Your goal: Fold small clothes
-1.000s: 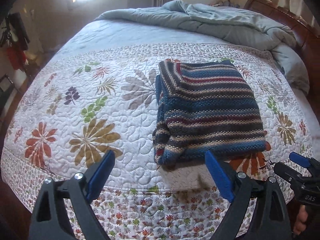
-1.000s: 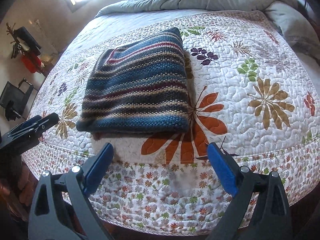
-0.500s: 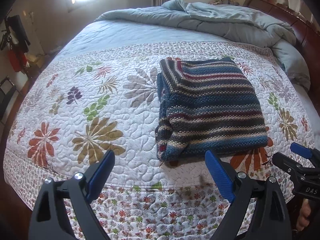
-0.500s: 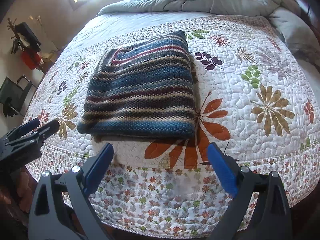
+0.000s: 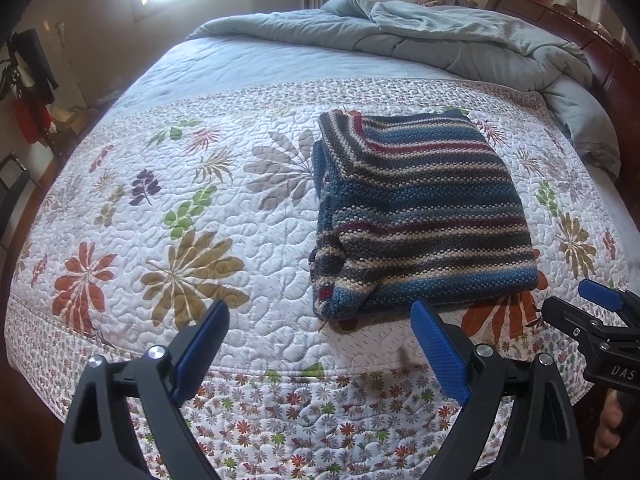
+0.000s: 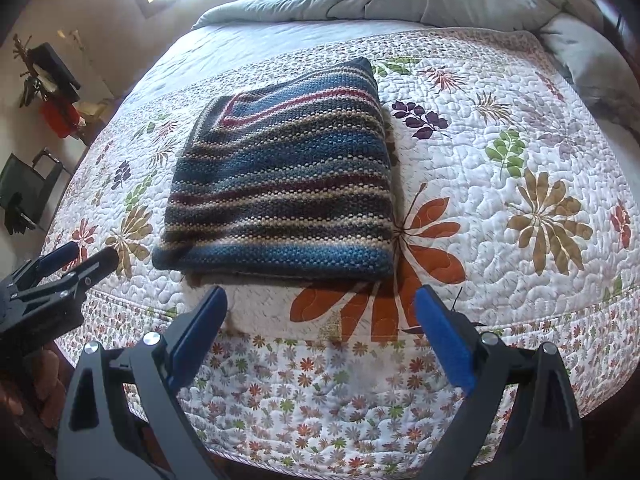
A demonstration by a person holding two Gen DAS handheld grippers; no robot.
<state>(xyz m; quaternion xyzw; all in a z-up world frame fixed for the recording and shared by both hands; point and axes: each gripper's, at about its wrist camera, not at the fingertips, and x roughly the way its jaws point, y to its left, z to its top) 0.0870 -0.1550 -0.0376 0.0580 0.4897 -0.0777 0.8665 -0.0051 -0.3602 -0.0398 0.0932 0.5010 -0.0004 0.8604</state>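
Your left gripper (image 5: 320, 344) hangs over the near edge of the bed (image 5: 120, 336), fingers spread wide apart and holding nothing. Just ahead of it and slightly to its right, the striped knit sweater (image 5: 424, 212) lies on the floral quilt (image 5: 168, 208) as a squared, layered packet. Its near-left corner looks the loosest: a tucked piece bulges out there, and that is the spot worth tidying. If you judge the fold unfinished, come in low on that corner, pinch all layers together and press the bulge flat rather than dragging the whole packet. Further right, the near edge reads straight and even in the right wrist view, so leave it alone. Your right gripper (image 6: 320, 340) hovers off the sweater's near edge, fingers likewise wide apart and empty. Rumpled grey bedding (image 5: 460, 40) sits well beyond, no obstacle.
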